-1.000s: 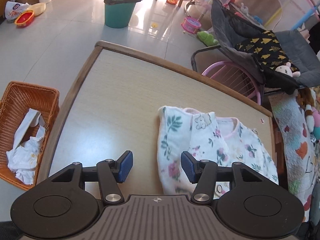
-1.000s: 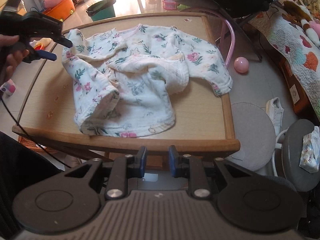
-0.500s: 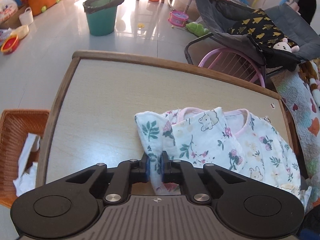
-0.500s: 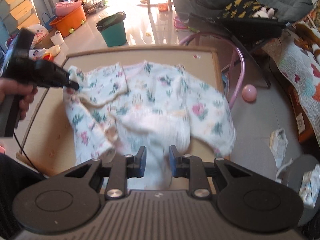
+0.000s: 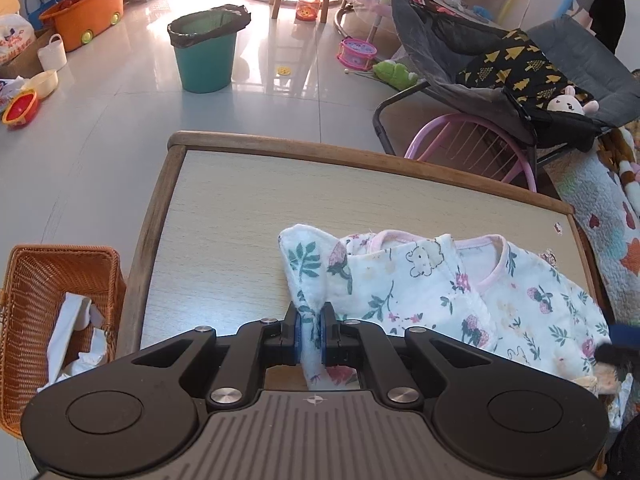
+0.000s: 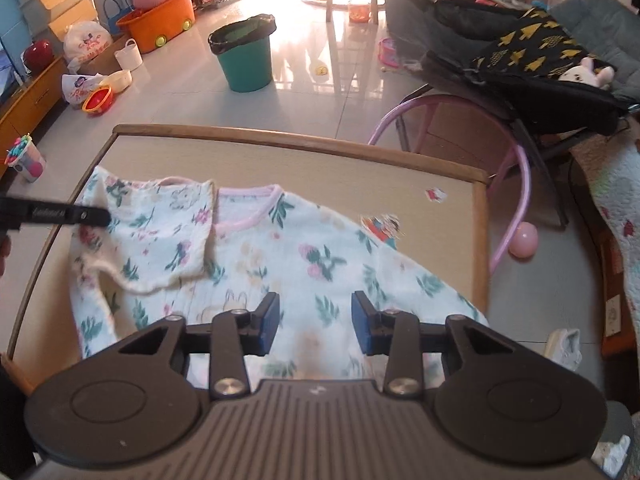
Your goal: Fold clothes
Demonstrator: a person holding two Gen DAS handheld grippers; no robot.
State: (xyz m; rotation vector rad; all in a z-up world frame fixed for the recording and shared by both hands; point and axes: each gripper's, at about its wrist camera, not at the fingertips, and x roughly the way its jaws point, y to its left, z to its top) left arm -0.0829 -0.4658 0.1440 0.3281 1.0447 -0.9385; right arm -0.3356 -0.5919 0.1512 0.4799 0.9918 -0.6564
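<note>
A white floral baby top [image 5: 432, 292] with pink neck trim lies on the wooden table [image 5: 224, 216]. My left gripper [image 5: 310, 334] is shut on a fold of the top at its left shoulder edge. In the right wrist view the same top [image 6: 288, 252] spreads across the table [image 6: 304, 160], and the left gripper's dark fingers [image 6: 86, 216] pinch its left edge. My right gripper [image 6: 314, 324] hovers over the top's lower middle. Its jaws are opening and its blue pads press on nothing; cloth lies below them.
A wicker basket [image 5: 48, 280] with white cloth stands left of the table. A teal bin [image 5: 206, 50], toys, a pink chair frame [image 5: 476, 136] and a grey bouncer seat [image 5: 532, 72] crowd the floor beyond. A pink ball [image 6: 525, 240] lies right of the table.
My left gripper closed on the top's left edge and now holds it. My right gripper moved forward from the table's near edge over the top, and its jaws widened.
</note>
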